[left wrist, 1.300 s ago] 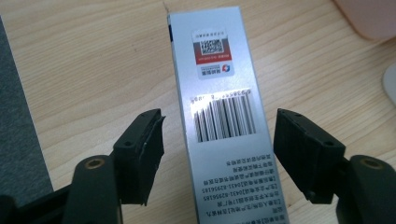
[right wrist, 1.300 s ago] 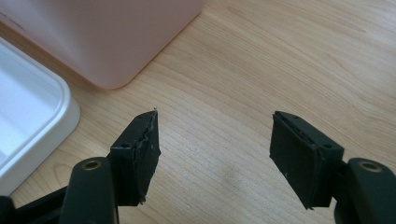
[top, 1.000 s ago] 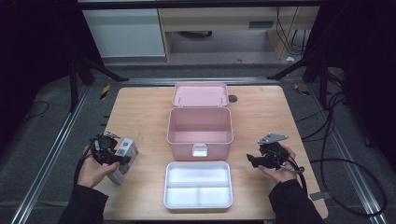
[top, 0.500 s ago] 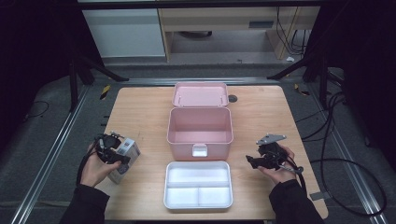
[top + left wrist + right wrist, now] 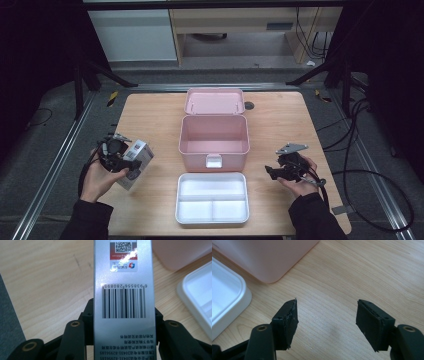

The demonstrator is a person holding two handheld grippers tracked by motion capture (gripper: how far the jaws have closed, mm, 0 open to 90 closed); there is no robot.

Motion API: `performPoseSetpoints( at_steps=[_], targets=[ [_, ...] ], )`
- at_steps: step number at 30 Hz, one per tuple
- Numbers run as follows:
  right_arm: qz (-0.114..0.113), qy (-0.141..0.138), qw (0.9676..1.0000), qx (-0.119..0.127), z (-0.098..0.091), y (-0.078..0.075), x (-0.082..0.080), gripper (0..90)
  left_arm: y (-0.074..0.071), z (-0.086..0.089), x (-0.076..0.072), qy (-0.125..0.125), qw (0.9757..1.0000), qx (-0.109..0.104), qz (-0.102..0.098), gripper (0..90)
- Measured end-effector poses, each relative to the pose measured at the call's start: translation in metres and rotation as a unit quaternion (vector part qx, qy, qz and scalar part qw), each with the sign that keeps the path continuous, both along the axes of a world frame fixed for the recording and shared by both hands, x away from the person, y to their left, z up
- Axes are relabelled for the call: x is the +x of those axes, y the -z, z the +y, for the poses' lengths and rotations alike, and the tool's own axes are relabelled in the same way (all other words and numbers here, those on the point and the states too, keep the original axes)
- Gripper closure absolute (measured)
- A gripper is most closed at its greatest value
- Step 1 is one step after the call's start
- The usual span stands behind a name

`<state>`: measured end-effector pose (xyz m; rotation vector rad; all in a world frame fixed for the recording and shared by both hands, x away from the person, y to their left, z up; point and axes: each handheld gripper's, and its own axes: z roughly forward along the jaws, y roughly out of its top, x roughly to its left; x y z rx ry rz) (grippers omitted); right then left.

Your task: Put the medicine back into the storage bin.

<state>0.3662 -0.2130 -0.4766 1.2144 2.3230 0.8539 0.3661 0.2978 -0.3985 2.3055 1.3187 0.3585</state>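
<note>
A silver carton (image 5: pixel 134 158) with a barcode and a QR label (image 5: pixel 123 285) is clamped between the jaws of my left gripper (image 5: pixel 124 162) at the table's left side. In the middle stands an open pink box (image 5: pixel 214 141) with its lid (image 5: pixel 214 101) folded back. A white divided tray (image 5: pixel 212 198) lies in front of the box. My right gripper (image 5: pixel 326 323) hovers over bare wood at the right (image 5: pixel 283 168), open and holding nothing, its jaws pointing toward the pink box (image 5: pixel 267 257) and the tray (image 5: pixel 225 300).
The wooden table (image 5: pixel 280 120) has free surface behind and to the right of the box. Cables (image 5: pixel 360 165) trail off the right edge over the dark floor. Metal rails (image 5: pixel 60 165) run along both sides.
My left gripper with the silver carton has shifted slightly toward the table's middle. The right gripper has hardly moved.
</note>
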Motion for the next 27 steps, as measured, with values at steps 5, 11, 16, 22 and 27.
performPoseSetpoints(
  at_steps=[5, 11, 16, 22, 27],
  targets=[
    [-0.004, 0.002, 1.0000, 0.000, -0.001, -0.002, 0.000, 35.1, -0.021, -0.009, 0.000, 0.020, 0.9993, -0.014, -0.029, 55.9],
    [-0.002, 0.005, 1.0000, -0.004, 0.000, -0.001, 0.001, 35.1, -0.052, -0.023, 0.007, 0.041, 0.9972, -0.028, -0.056, 56.0],
    [-0.005, 0.001, 1.0000, -0.008, 0.001, -0.001, 0.001, 35.2, -0.080, -0.042, 0.016, 0.058, 0.9943, -0.041, -0.080, 56.0],
    [-0.007, 0.003, 0.9999, -0.011, 0.000, -0.001, 0.002, 35.0, -0.107, -0.069, 0.028, 0.082, 0.9904, -0.048, -0.101, 56.0],
    [-0.010, 0.001, 0.9999, -0.012, -0.001, -0.001, 0.002, 34.7, -0.117, -0.096, 0.043, 0.105, 0.9875, -0.050, -0.107, 56.1]
  ],
)
